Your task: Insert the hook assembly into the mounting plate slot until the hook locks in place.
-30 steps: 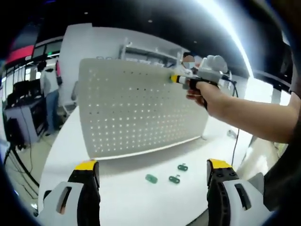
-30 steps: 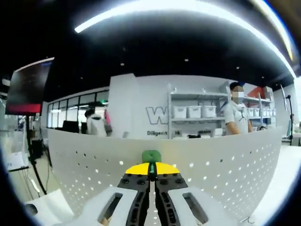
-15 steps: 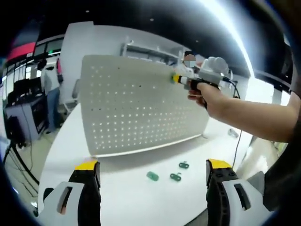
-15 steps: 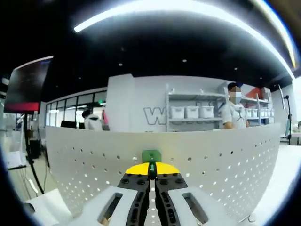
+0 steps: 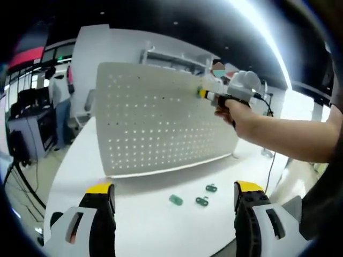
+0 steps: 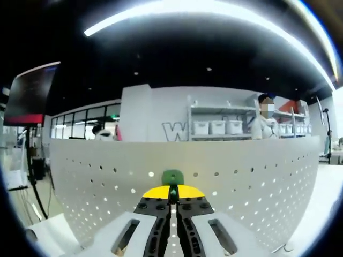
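The right tool (image 6: pixel 172 194) pinches a small green plastic hook (image 6: pixel 172 177) against the white perforated metal mounting plate (image 6: pixel 241 187). The left tool (image 5: pixel 174 199) gapes wide, holding nothing, above 3 green hooks (image 5: pixel 202 201) on the white table (image 5: pixel 144 214).

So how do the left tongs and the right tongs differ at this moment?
The left tongs stand wide open and hold nothing; the right tongs are shut on a green hook. The left tongs sit low over the white table, back from the pegboard; the right tongs are raised against its upper part. Both have yellow tips and white bodies.
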Motion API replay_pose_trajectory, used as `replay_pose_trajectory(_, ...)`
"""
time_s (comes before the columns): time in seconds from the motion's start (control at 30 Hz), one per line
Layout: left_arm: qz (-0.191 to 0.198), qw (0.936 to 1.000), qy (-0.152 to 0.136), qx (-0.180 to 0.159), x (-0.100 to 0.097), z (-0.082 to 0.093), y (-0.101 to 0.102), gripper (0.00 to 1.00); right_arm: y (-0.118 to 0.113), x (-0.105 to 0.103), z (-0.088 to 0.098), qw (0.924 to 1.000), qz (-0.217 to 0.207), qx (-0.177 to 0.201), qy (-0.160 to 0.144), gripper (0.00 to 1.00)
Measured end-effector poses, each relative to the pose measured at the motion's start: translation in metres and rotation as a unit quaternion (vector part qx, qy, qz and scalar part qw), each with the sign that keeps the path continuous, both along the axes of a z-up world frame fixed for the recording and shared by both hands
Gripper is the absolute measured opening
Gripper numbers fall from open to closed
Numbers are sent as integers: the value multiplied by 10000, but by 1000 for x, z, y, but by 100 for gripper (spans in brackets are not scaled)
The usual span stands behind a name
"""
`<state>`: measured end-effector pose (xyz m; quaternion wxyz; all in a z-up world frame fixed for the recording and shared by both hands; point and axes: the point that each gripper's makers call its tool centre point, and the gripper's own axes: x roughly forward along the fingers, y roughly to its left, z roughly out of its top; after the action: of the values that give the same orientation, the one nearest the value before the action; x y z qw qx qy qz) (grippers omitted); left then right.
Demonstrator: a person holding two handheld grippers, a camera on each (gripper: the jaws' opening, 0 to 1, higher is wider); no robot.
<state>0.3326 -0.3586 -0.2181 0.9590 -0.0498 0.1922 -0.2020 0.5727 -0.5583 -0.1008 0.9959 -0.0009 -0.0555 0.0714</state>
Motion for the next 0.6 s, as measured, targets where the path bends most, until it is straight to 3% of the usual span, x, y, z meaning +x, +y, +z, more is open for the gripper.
replay_pose_trajectory(0.23,-63,10000,28,14,0,-1,-5,94,-1,0,0,9998,28,73,163,0)
replay_pose_trajectory(0.37,-100,9999,30,38,-1,-1,-7,94,1,0,-5,9991,30,-269,330,2)
replay_pose_trajectory(0.43,-88,10000,27,29,-2,-1,-7,94,-1,-1,-5,9991,45,108,400,9)
replay_pose_trajectory(0.5,-71,10000,38,33,-3,-1,-7,94,-3,0,-5,9992,12,76,383,15)
replay_pose_trajectory(0.6,-62,9999,76,42,-6,-4,-6,94,-1,-1,-8,9988,99,84,473,17)
